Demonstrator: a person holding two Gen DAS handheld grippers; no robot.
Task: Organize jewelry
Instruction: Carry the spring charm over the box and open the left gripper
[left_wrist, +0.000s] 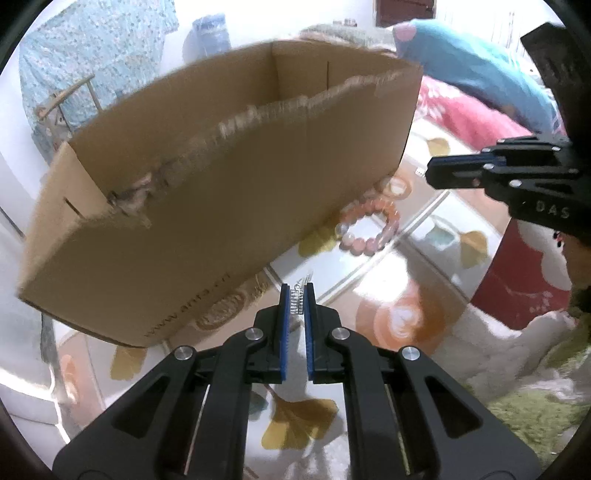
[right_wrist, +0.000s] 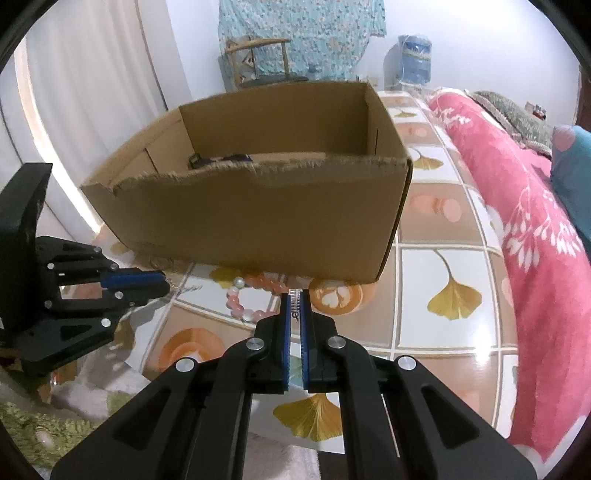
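I hold a small silver piece (left_wrist: 297, 300) in my left gripper (left_wrist: 297, 295); it is squeezed shut on this shiny, ribbed bit of jewelry, which looks like a little clasp or chain link. My right gripper (right_wrist: 295, 301) is squeezed shut too, on a clear ribbed piece (right_wrist: 294, 300) with a tiny hook on it. I think I hold both up off the tabletop (right_wrist: 443, 229) so I can carry them to the cardboard box (right_wrist: 258, 214), which stands open at the top just ahead of both grippers. The box has a torn front edge, so that side is lower and easier to reach over. Something dark and something blue already lie inside (right_wrist: 221, 159), but I cannot tell what they are. A pink bead bracelet (left_wrist: 369, 227) is still lying on the tabletop, right beside the front of the box, between my two grippers. From the right wrist view, my left gripper comes in from the side, level and pointing across toward the bracelet, and a thin chain seems to dangle from its tip. My right gripper points straight at the box, a bit above the tabletop. Next I would need to lift both higher to get over the box wall.
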